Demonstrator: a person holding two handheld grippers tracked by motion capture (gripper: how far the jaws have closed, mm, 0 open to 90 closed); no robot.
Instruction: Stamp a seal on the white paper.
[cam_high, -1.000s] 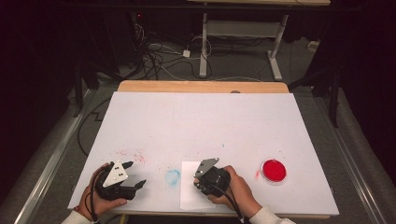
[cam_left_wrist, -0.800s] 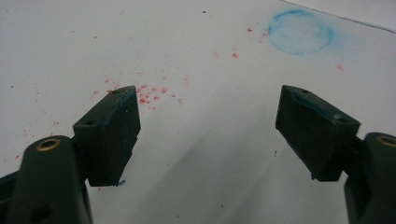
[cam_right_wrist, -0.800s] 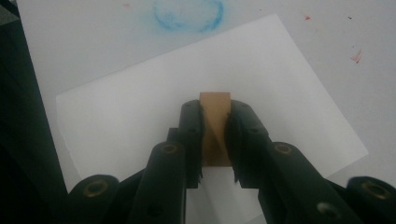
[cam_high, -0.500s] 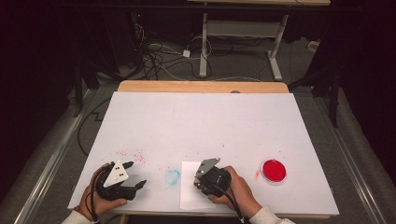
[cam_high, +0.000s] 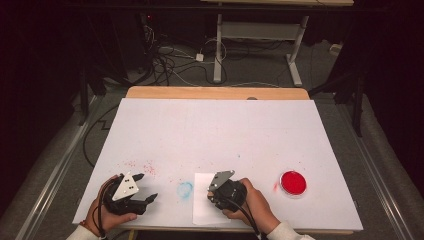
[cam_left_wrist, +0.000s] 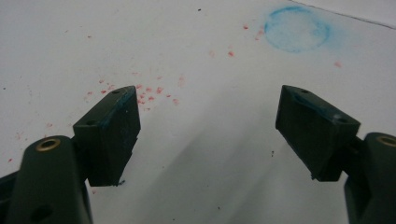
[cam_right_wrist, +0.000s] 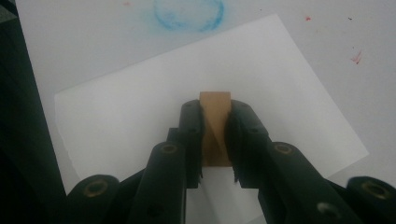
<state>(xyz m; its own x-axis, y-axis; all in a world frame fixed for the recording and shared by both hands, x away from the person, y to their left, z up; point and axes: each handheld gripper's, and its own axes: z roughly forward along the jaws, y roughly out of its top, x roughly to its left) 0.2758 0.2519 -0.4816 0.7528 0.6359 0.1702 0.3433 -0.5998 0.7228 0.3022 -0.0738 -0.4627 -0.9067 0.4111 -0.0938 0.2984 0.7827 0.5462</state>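
Right hand: it rested at the near edge of the table (cam_high: 220, 115), wrapped around the right gripper (cam_high: 214, 192), whose grey plate faced up and whose nose pointed away from the person and a little left.
Right jaws: narrow, clamped on a small wooden block (cam_right_wrist: 215, 127) that stood between the pads above the paper sheet (cam_right_wrist: 140, 107).
Left hand: it lay low at the near left corner, holding the left gripper (cam_high: 146, 186) turned toward the middle of the table.
Left jaws: wide apart, nothing between them; bare table surface showed in the gap in the left gripper view.
Wooden block: tan, smooth, flat-faced with square corners; whether its tip touched the sheet I could not tell.
Paper sheet: plain white, rectangular, flat on the table, its near edge close to the table's near edge.
Blue ring (cam_high: 185, 189): a faint, chalky round smudge on the table, between the two grippers and just left of the sheet.
Red specks (cam_high: 142, 167): fine scattered dots ahead of the left gripper.
Red dish (cam_high: 293, 182): round, glossy, shallow, to the right of the right hand and well apart from the sheet.
Table: white matte cover over a wooden top whose far edge showed as a tan strip.
Open room: the whole middle and far part of the cover lay free; both hands sat tight against the near edge.
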